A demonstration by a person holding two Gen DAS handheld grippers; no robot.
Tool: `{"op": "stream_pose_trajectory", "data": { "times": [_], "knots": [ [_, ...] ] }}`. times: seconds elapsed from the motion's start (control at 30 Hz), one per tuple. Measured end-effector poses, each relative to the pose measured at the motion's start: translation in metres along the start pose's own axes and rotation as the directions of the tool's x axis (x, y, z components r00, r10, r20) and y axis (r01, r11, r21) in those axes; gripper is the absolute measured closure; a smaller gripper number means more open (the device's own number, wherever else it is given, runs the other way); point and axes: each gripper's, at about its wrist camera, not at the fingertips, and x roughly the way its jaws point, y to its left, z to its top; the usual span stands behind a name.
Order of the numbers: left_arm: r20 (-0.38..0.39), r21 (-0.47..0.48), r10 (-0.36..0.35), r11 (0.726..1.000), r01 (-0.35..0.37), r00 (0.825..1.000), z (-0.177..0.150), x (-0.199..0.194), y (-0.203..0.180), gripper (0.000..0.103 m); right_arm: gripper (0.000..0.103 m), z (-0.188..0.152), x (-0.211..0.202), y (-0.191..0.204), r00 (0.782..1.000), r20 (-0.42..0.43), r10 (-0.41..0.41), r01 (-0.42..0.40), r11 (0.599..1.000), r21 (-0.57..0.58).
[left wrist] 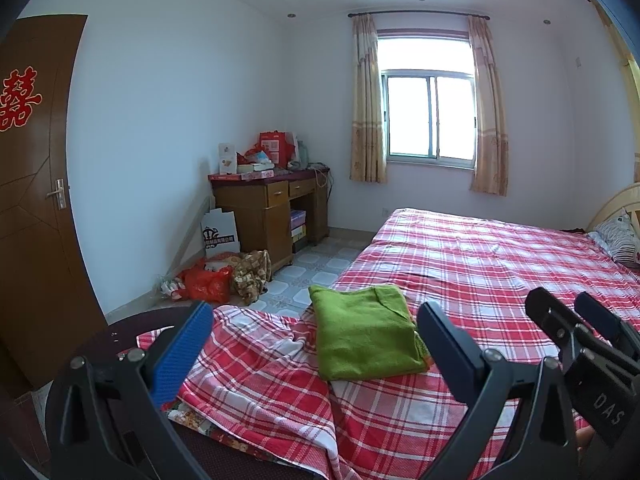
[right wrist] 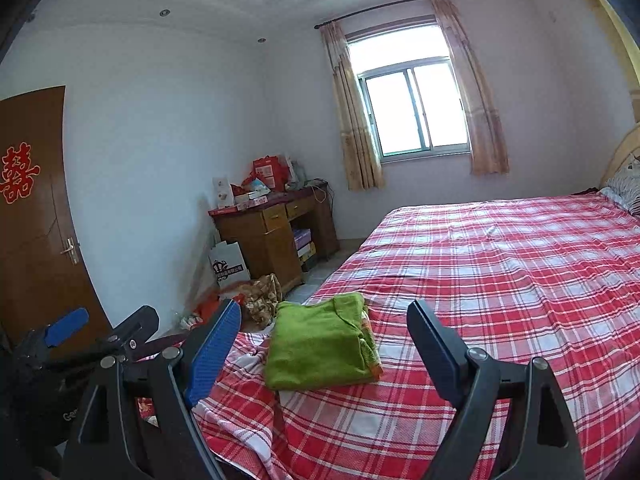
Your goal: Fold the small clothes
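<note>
A folded green garment point(left wrist: 366, 334) lies on the red plaid bed point(left wrist: 480, 264) near its foot corner; it also shows in the right wrist view point(right wrist: 320, 346). My left gripper point(left wrist: 316, 316) is open and empty, held above and short of the garment. My right gripper point(right wrist: 324, 314) is open and empty too, a little back from the garment. The right gripper shows at the right edge of the left wrist view point(left wrist: 568, 312), and the left gripper at the left edge of the right wrist view point(right wrist: 104, 320).
A wooden desk point(left wrist: 272, 208) with boxes stands by the far wall. Bags and bundled cloth point(left wrist: 224, 276) lie on the tiled floor. A brown door point(left wrist: 32, 200) is at left. A window point(left wrist: 430, 116) with curtains is behind. A pillow point(left wrist: 620, 236) lies at the headboard.
</note>
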Motion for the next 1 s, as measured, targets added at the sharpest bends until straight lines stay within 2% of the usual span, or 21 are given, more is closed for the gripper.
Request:
{"op": "stream_pose_trajectory", "data": {
  "times": [0.73,1.0],
  "knots": [
    [-0.017,0.012,0.015,1.0,-0.015,1.0,-0.005,0.01,-0.003,0.0,0.017,-0.002,0.003,-0.003,1.0,-0.018,-0.002,0.002,1.0,0.008],
    [-0.013,0.033,0.062,0.998,-0.062,0.998,-0.009,0.015,-0.007,0.0,0.017,-0.003,0.001,-0.01,1.0,0.0,-0.025,0.025,0.999,0.032]
  ]
}}
